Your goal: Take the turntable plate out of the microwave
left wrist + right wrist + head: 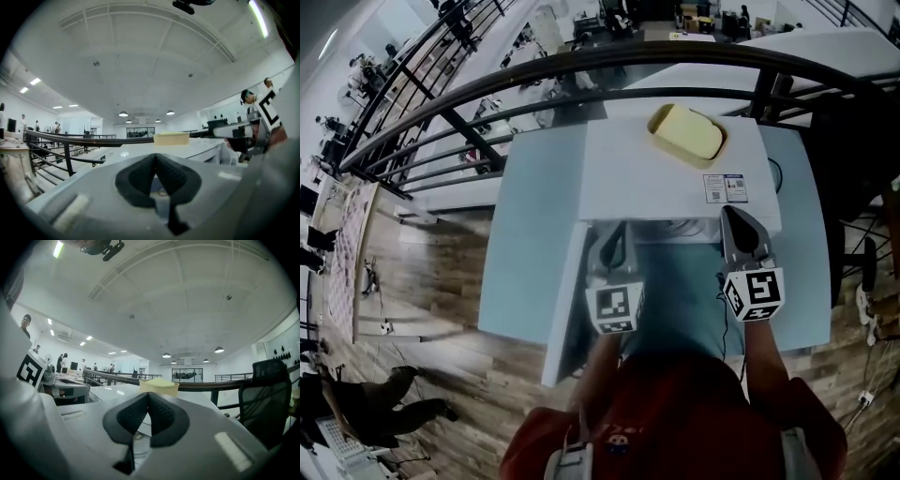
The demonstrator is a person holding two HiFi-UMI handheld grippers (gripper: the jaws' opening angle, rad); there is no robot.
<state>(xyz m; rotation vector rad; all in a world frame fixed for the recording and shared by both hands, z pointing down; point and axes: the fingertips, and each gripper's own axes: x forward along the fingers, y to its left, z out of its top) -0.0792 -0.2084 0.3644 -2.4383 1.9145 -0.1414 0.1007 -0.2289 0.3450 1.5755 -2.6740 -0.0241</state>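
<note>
1. Table (525, 244) bearing microwave (656, 187); door (565, 309) swung open at 9 o'clock; yellow container (687, 133) on top toward 12 o'clock.
2. Left gripper (618, 232) and right gripper (729, 216) level at cavity mouth, both clenched, nothing held.
3. Turntable plate seen in no view; judged inside cavity, not yet out.
4. Step judged: approach. Next: part jaws, reach in, pinch plate rim.

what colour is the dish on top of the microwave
Pale yellow dish, clearest in the head view.
</note>
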